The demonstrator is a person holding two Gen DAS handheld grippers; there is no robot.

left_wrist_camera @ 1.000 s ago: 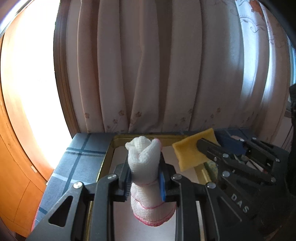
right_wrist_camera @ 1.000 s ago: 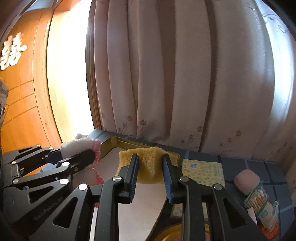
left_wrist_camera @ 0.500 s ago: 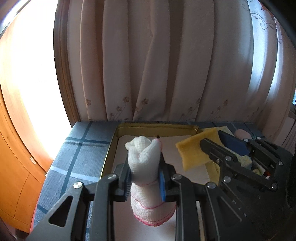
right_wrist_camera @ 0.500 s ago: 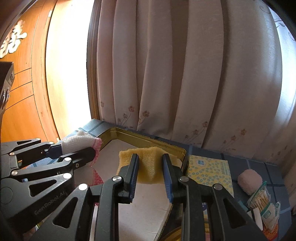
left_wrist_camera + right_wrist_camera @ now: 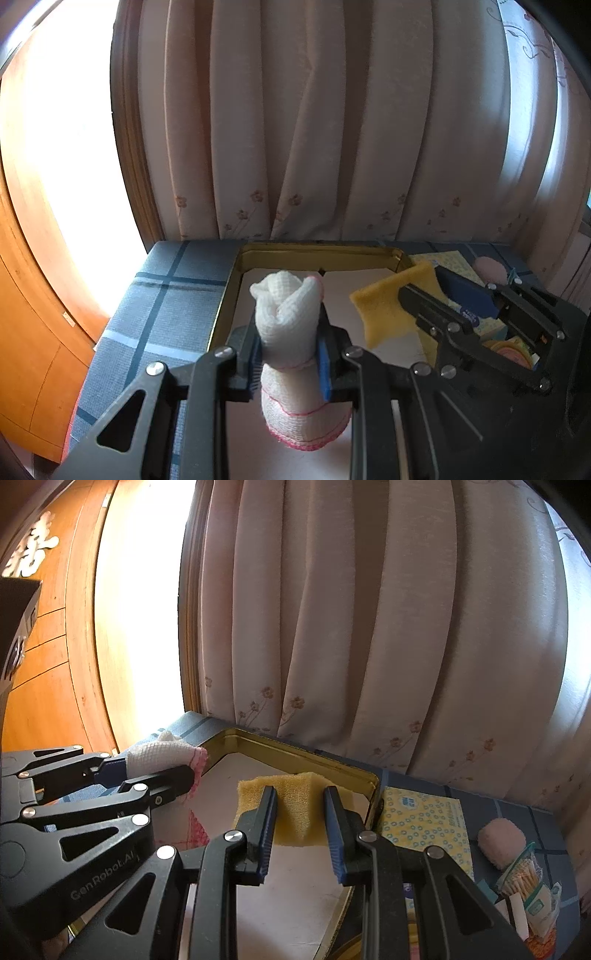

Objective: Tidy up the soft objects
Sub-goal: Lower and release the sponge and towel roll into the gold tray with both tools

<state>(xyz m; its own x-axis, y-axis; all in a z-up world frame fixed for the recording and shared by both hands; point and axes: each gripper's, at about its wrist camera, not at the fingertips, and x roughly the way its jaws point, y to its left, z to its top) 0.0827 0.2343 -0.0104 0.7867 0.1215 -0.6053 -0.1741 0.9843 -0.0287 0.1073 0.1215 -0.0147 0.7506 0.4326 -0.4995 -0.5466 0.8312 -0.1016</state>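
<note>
My left gripper is shut on a rolled white gauze cloth with a pink hem, held above the left half of a gold-rimmed tin tray. My right gripper is shut on a yellow sponge, held above the tray's right half. The sponge and the right gripper also show in the left wrist view, to the right of the cloth. The cloth and the left gripper show at the left of the right wrist view.
The tray lies on a blue checked tablecloth. Right of the tray lie a yellow patterned tissue pack, a pink puff and a bag of cotton swabs. A pale curtain hangs behind; a wooden cabinet stands at the left.
Both grippers have pulled back and risen a little with their loads: the tray's far rim and more of the tablecloth have come into view. Both grips are unchanged.
</note>
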